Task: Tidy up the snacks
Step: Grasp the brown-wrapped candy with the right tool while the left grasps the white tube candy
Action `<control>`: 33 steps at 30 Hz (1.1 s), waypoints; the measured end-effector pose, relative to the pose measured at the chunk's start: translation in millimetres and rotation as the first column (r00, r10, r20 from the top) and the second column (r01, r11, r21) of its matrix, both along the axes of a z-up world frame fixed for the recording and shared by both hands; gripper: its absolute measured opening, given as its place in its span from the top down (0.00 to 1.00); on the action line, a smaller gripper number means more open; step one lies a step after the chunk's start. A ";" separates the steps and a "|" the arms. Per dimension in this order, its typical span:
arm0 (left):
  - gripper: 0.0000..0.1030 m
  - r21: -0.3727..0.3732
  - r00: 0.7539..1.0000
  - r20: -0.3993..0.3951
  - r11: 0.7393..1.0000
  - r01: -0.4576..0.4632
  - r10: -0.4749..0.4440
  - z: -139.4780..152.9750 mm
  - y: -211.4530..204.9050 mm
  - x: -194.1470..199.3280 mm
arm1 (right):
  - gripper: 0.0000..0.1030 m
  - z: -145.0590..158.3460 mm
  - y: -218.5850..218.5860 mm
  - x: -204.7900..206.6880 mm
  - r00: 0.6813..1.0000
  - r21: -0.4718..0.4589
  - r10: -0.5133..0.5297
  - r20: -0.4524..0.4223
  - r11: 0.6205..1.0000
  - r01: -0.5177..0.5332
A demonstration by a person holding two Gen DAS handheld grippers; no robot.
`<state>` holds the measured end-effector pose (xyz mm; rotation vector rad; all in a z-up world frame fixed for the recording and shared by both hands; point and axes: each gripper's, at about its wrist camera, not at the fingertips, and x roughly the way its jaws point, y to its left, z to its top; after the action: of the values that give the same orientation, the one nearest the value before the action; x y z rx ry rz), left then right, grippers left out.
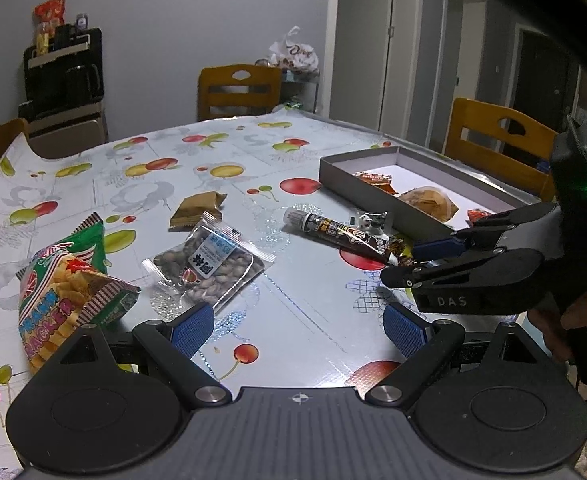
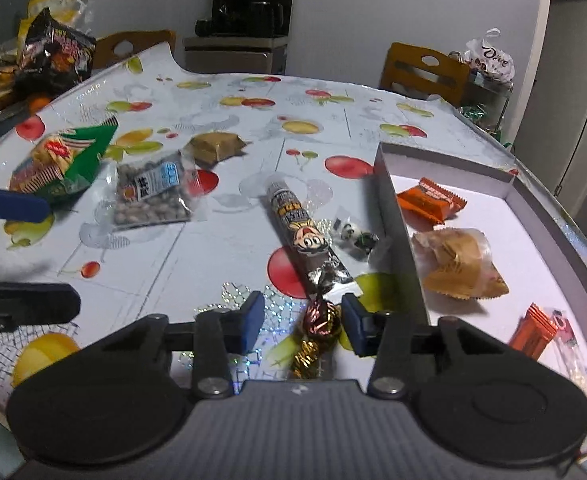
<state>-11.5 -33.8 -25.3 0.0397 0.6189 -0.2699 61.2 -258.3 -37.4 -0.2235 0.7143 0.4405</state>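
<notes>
Sitting between the right gripper's point(image 2: 302, 320) blue pads, a small candy twisted in shiny red-and-gold foil point(image 2: 320, 322) is lying on the fruit-printed plastic tablecloth point(image 2: 213, 92), close to the near edge. The jaws are standing partly closed around it, yet a gap is showing on the left side and only the right pad looks close to the wrapper, so I am judging that they are not yet gripping it.

At twelve o'clock from the candy, a long dark tube-shaped snack with a cartoon face point(image 2: 299, 228) is stretching away, its crimped end almost touching the foil. At one o'clock a little clear-wrapped sweet point(image 2: 355, 236) is resting, and at three o'clock the shallow grey cardboard box with a white floor point(image 2: 389, 200) is already holding orange packets point(image 2: 429, 198) and a tan wrapped pastry point(image 2: 457, 264).

Farther out, toward ten o'clock, a clear bag of dark nuts point(image 2: 153, 196), a brown wrapped block point(image 2: 215, 146) and a green prawn-cracker bag point(image 2: 65, 160) are waiting. The left gripper point(image 1: 299, 326) is hovering wide open and empty over bare cloth near those.

The step in hand looks like picking the foil candy for the box. Next, the pads need to finish closing squarely on it, avoiding the tube's crimped end, then lift it over the box wall.
</notes>
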 end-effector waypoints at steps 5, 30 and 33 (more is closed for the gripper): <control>0.10 0.005 1.000 0.004 1.000 0.015 -0.015 1.2 -6.7 1.4 | 0.73 -4.9 -1.4 -0.4 0.999 0.022 0.029 -0.021 0.999 -0.028; 0.24 0.008 0.990 -0.047 0.991 -0.133 0.133 -16.4 -73.6 117.5 | 0.77 -9.0 -26.3 -41.4 0.986 0.114 0.166 0.005 0.980 -0.166; 0.34 -0.008 0.984 -0.088 0.988 -0.156 0.155 -23.1 -76.0 130.3 | 0.77 -9.4 -29.6 -43.0 0.985 0.120 0.170 0.008 0.978 -0.170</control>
<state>118.8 -109.8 -48.4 -0.0351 0.7026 -0.1256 18.2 -287.9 -46.8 -0.1711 0.6714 0.6456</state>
